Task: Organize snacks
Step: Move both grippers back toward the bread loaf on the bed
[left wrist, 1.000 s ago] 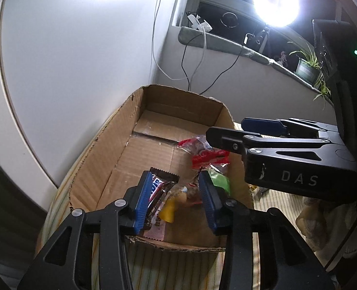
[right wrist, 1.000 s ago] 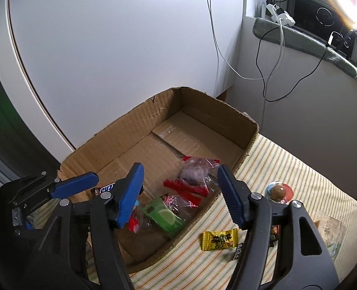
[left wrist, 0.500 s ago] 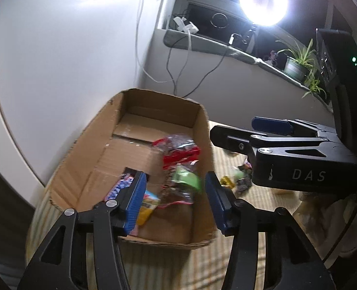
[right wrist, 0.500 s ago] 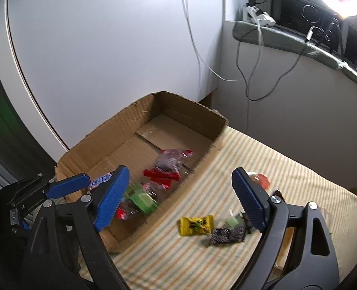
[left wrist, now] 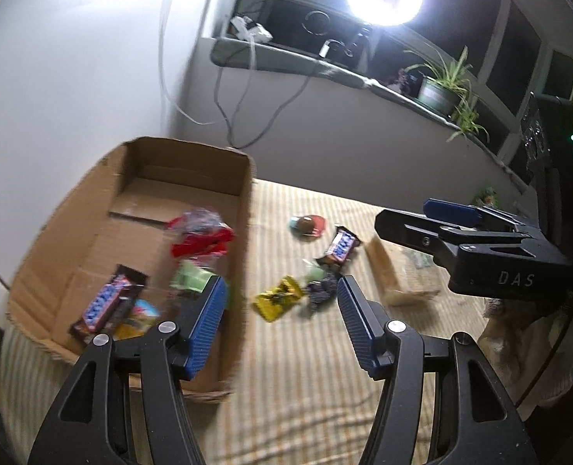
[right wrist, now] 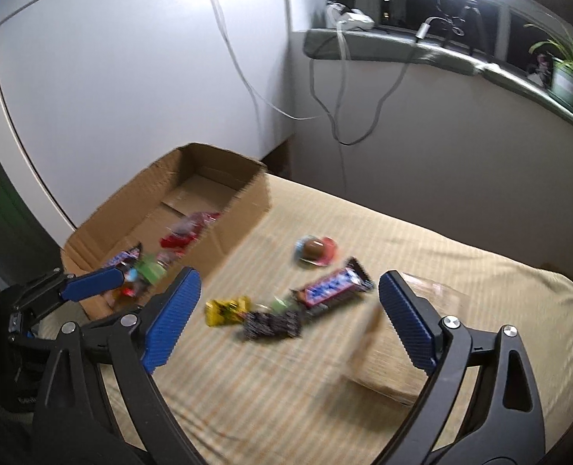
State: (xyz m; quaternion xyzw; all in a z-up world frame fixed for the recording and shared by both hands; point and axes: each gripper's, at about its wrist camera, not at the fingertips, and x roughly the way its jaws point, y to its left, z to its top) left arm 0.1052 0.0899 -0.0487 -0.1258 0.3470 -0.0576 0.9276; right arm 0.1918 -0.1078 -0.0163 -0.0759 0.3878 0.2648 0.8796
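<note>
I hold my left gripper low over the striped beige cloth, its blue ribbed fingers spread wide and released, gripping nothing. The left finger hangs over the near right wall of the shallow brown cardboard box. My right gripper also hovers with fingers parted wide and empty, above the loose snacks on the cloth; in the left wrist view it reaches in from the right side.

The box is corrugated, open-topped, with rough torn edges. Inside it lie a dark chocolate bar with blue lettering, a green packet and a crinkly clear bag with red contents.

On the cloth beside the box sit a small yellow wrapped candy, a dark crumpled wrapper, a second dark chocolate bar with a blue label and a round red and blue sweet with a brown centre. These are blurred. A flat beige packet lies to their right.
</note>
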